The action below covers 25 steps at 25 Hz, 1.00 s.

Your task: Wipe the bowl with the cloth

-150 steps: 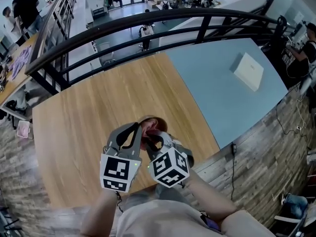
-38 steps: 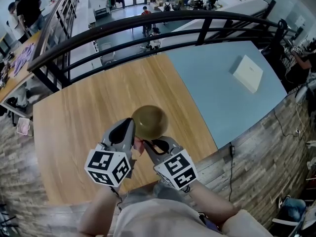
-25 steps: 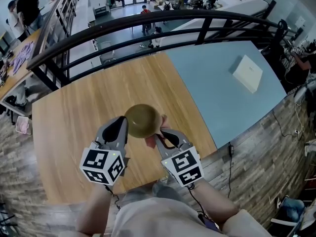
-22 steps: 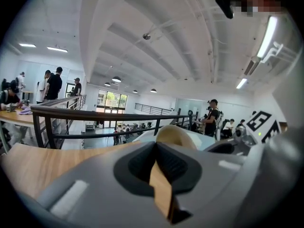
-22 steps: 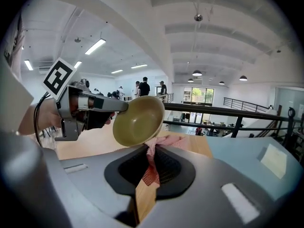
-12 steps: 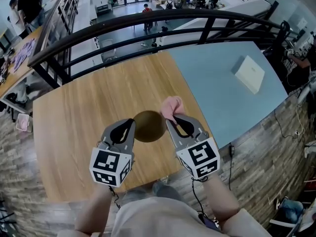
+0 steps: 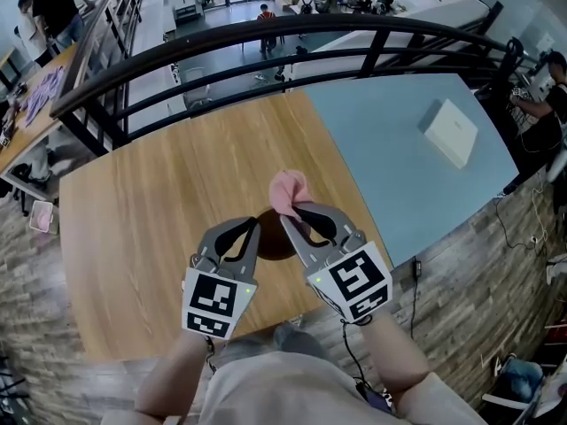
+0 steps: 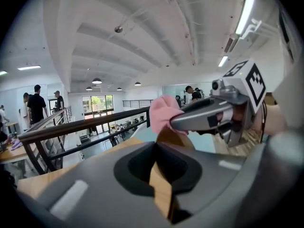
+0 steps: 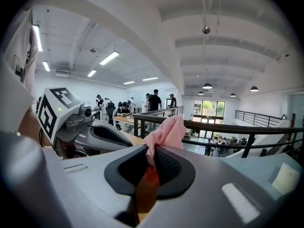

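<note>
In the head view a dark brown bowl [image 7: 275, 247] hangs over the wooden table [image 7: 151, 211], mostly hidden between my two grippers. My left gripper [image 7: 254, 229] is shut on its rim, and in the left gripper view the bowl [image 8: 175, 137] shows edge-on between the jaws. The right gripper [image 7: 286, 220] is shut on a pink cloth [image 7: 288, 192], bunched beyond its tips just above the bowl. In the right gripper view the cloth [image 9: 166, 131] sticks up from my right gripper [image 9: 150, 150], with the left gripper [image 9: 97, 134] close on the left. I cannot tell whether cloth and bowl touch.
A blue-grey table [image 7: 399, 166] joins the wooden one on the right and carries a white box [image 7: 451, 132]. A black railing [image 7: 266, 47] runs along the far edge, with a lower floor and people beyond. A person [image 7: 554, 87] works at the far right.
The bowl has come down and nearer to me between the grippers. The right gripper drew the cloth out from behind the bowl to the right, then brought it back above the bowl.
</note>
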Tool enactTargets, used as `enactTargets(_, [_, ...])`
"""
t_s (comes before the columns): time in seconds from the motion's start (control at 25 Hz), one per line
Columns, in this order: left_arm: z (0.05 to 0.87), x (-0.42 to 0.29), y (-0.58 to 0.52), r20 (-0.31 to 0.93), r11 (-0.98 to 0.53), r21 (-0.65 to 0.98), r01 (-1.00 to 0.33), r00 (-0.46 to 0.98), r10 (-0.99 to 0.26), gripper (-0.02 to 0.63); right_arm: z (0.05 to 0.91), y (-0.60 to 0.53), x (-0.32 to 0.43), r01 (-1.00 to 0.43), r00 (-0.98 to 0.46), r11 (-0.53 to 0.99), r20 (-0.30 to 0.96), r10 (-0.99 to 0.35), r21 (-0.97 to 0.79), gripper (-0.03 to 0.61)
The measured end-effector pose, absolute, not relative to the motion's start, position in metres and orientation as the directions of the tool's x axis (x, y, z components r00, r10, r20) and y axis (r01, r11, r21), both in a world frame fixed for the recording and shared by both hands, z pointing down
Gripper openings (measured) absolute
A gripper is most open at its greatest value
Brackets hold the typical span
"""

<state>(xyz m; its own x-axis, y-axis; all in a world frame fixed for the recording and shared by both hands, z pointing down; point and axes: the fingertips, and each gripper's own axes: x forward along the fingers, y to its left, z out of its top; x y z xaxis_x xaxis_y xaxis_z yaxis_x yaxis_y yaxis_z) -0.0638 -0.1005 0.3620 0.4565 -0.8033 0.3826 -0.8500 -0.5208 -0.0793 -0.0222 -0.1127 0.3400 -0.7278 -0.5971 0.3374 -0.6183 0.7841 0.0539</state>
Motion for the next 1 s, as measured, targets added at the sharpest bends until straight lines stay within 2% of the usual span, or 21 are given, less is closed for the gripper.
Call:
enactTargets(0.36, [0.378,-0.045,-0.111,0.407,-0.558,-0.061,-0.827,0.490,-0.771,0.006,0.350,-0.106,-0.048,-0.554,-0.769,0.830,0.342,-0.539,0.063,0.031])
enactTargets(0.56, [0.393,-0.048,-0.128,0.420,-0.551,-0.031,-0.834,0.490,-0.764,0.006,0.363,-0.129,-0.034,-0.606,-0.728,0.792,0.356,-0.586,0.066,0.031])
enactTargets(0.8, [0.416,-0.055,-0.149,0.432,-0.514,0.131,-0.848,0.515,-0.740,0.006,0.385,-0.159,0.000,-0.704,-0.650,0.710,0.382,-0.656,0.022,0.031])
enactTargets(1.0, [0.429,-0.059,-0.172,0.453,-0.491,0.142,-0.860,0.497,-0.740,0.006,0.399,-0.180,0.029,-0.759,-0.587,0.650,0.398,-0.705,0.030,0.031])
